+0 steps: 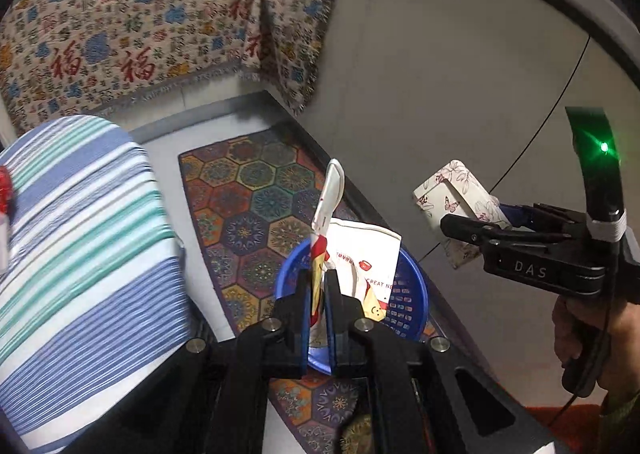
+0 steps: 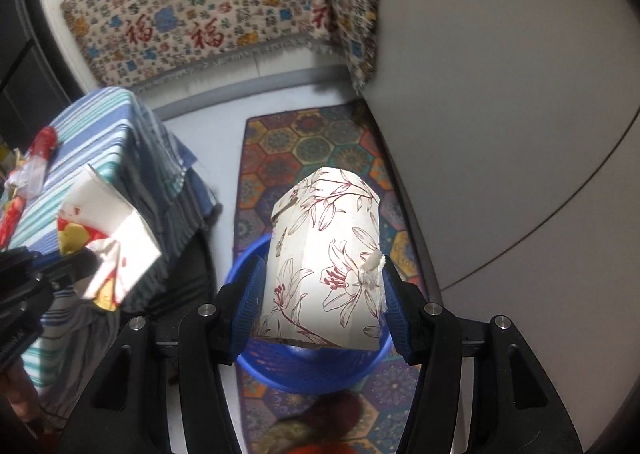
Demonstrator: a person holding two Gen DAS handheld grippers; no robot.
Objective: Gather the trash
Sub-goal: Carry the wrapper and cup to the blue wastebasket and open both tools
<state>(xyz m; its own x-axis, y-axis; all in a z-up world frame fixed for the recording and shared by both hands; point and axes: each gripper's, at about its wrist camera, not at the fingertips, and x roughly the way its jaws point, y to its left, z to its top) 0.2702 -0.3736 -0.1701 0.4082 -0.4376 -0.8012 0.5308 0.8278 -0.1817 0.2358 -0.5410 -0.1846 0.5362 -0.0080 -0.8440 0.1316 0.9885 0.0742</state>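
Left tongs (image 1: 319,294) pinching a crumpled white-red-yellow wrapper (image 1: 362,266) (right tongs (image 2: 320,294) clamping a floral box (image 2: 326,266)) above blue basket (image 2: 308,374).

Below my tongs the pale grey floor (image 2: 228,133) carries a hexagon-patterned rug (image 2: 320,141) running along the wall on the right. A blue perforated plastic basket (image 1: 408,294) stands on the rug's near part. To the left, a table under a blue-and-teal striped cloth (image 2: 96,121) holds red-and-clear wrappers (image 2: 38,157) at its left edge.
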